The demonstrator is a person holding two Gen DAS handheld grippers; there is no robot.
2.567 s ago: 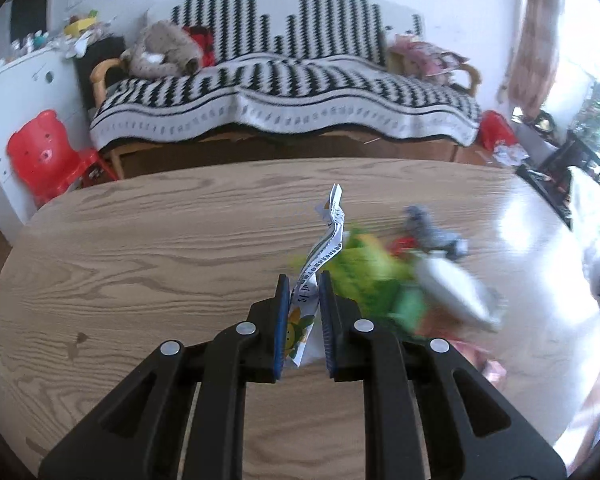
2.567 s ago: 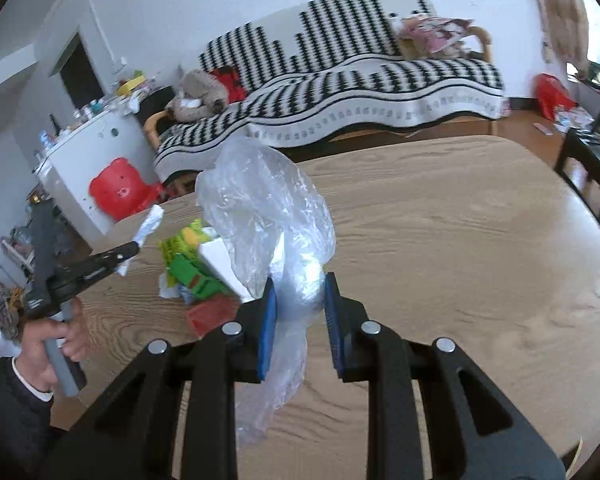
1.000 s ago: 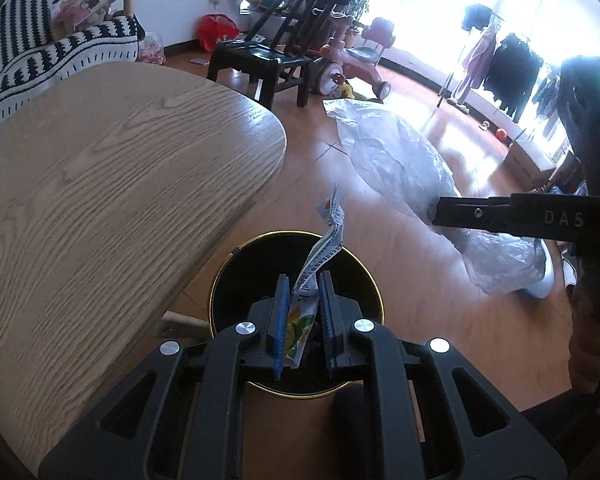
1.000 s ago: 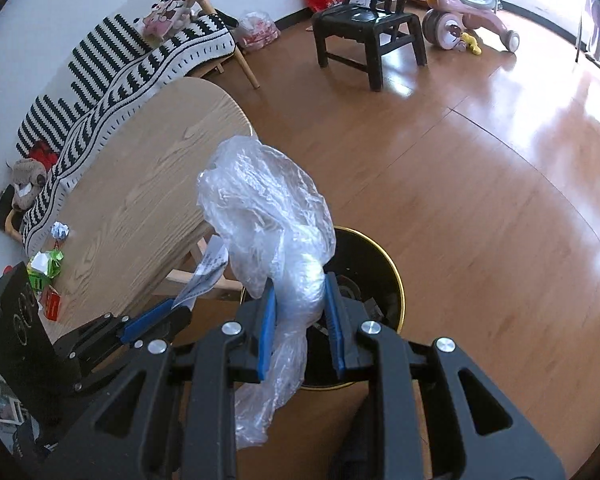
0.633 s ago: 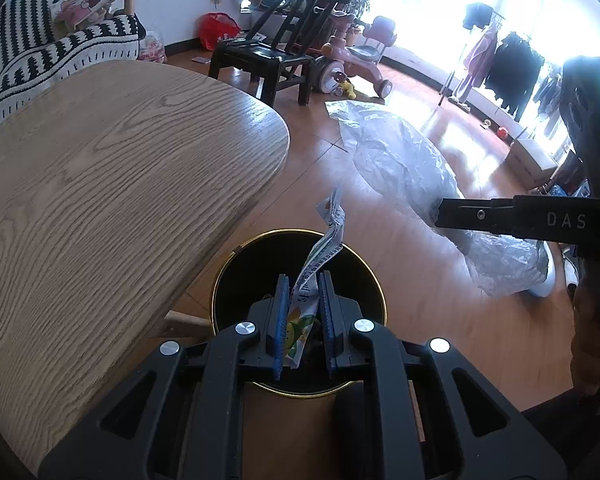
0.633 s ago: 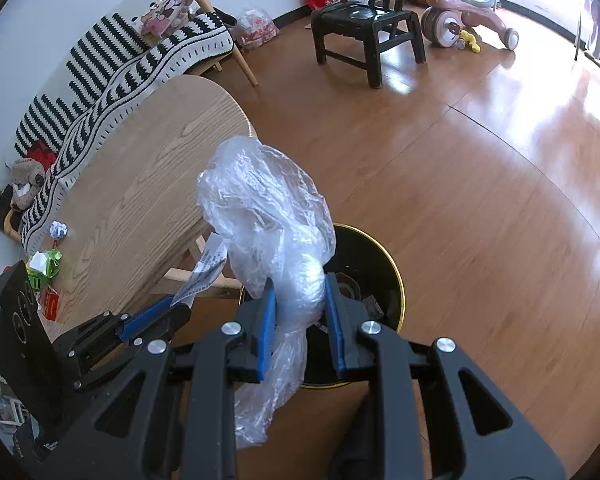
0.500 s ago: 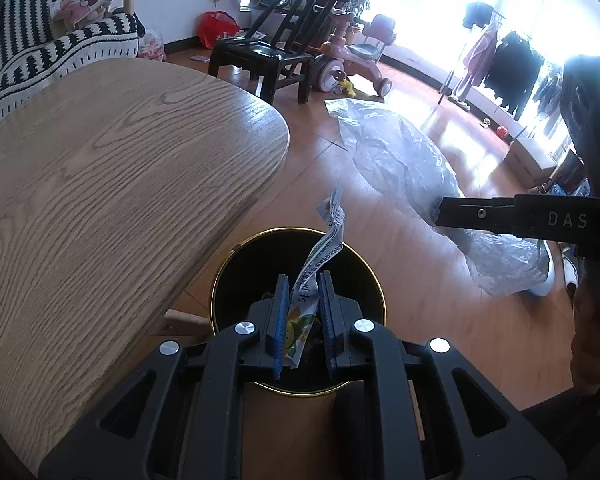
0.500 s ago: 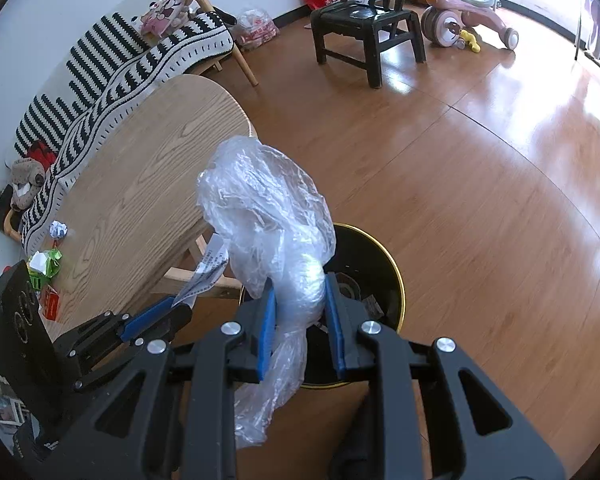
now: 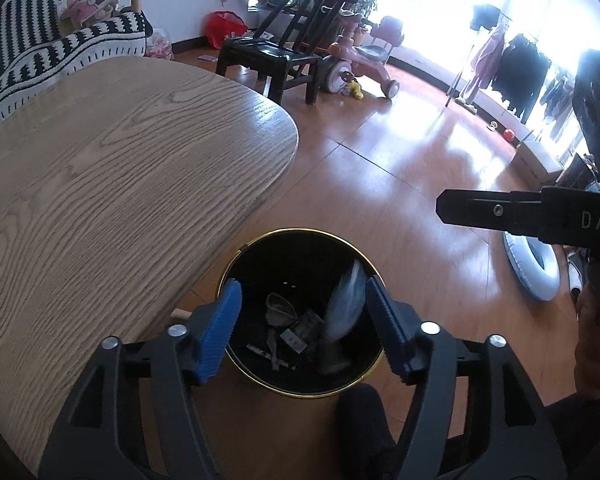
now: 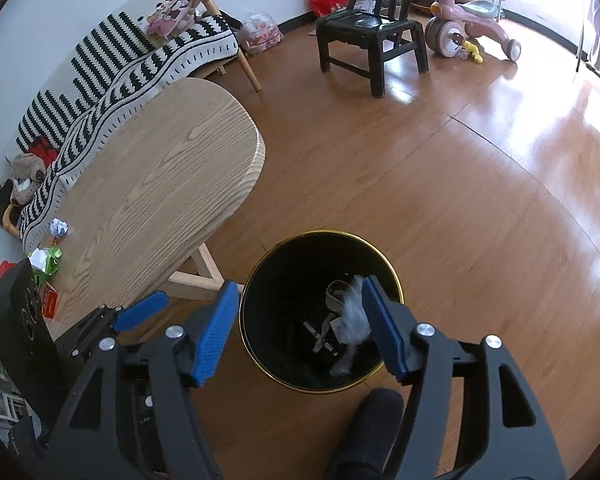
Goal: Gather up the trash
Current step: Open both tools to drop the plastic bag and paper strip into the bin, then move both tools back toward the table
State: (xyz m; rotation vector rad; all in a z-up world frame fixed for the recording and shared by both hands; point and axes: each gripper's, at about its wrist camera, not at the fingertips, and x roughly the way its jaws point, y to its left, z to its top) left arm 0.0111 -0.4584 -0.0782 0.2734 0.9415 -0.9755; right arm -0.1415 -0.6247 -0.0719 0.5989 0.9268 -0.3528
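A black trash bin with a gold rim [image 9: 236, 258] [image 10: 260, 268] stands on the floor beside the wooden table. My left gripper [image 9: 302, 326] is open above the bin. My right gripper [image 10: 296, 326] is open above it too; one of its fingers [image 9: 480, 210] shows in the left wrist view. A clear plastic bag [image 9: 346, 300] [image 10: 354, 314] is blurred, falling into the bin. Scraps of trash [image 9: 288, 326] lie at the bin's bottom. More trash [image 10: 46, 260] and a crumpled paper ball [image 10: 59, 227] lie on the table's far end.
The wooden table [image 9: 100, 184] [image 10: 156, 196] is to the left of the bin. A black chair [image 10: 370, 28] and a pink tricycle [image 10: 472, 16] stand on the wood floor beyond. A striped sofa [image 10: 112, 68] is behind the table. A foot [image 10: 368, 420] is below the bin.
Both grippers have opened. The printed wrapper has left my left gripper and the plastic bag has left my right gripper; the bag is dropping into the bin.
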